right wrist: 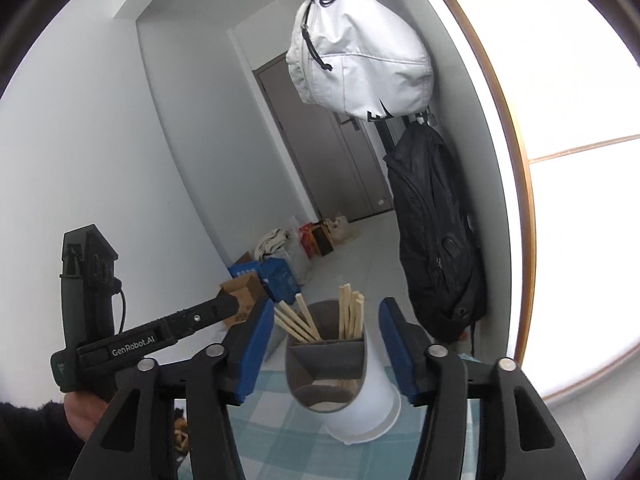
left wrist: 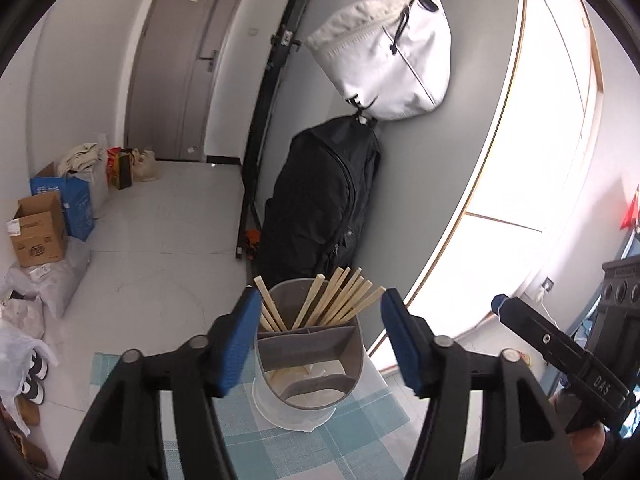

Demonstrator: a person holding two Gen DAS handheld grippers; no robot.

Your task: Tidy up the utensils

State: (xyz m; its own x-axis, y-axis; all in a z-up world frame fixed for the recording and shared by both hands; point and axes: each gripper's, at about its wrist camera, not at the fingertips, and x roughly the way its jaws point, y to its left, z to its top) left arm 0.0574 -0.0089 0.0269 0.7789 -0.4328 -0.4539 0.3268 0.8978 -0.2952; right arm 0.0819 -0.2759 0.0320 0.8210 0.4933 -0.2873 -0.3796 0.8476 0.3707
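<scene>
The chopsticks (left wrist: 320, 304) look light, stiff and slender, bare pale wood with squared ends, so I judge they will slip or twist if I pinch one near its tip. The best hold is probably across the upper shaft, just above the holder's rim, with the pads flat on two opposite faces. They stand bunched and leaning in the back compartments of the utensil holder (left wrist: 308, 364), a round pale tub with a grey divided insert; its front compartments look empty. The tub seems thin plastic and light, likely to tip or slide if I tug a stick sideways, so a straight lift is safer.

The holder stands on the surface (left wrist: 344, 452), which is covered by a blue-and-white checked cloth, near the edge by the wall.

My left hand-held gripper (left wrist: 316, 344) is spread wide, its blue pads on either side of the holder and pinching nothing. My right hand-held gripper (right wrist: 326, 350) is likewise spread, flanking the same holder from the other side, nothing between its pads but the tub and sticks beyond.
</scene>
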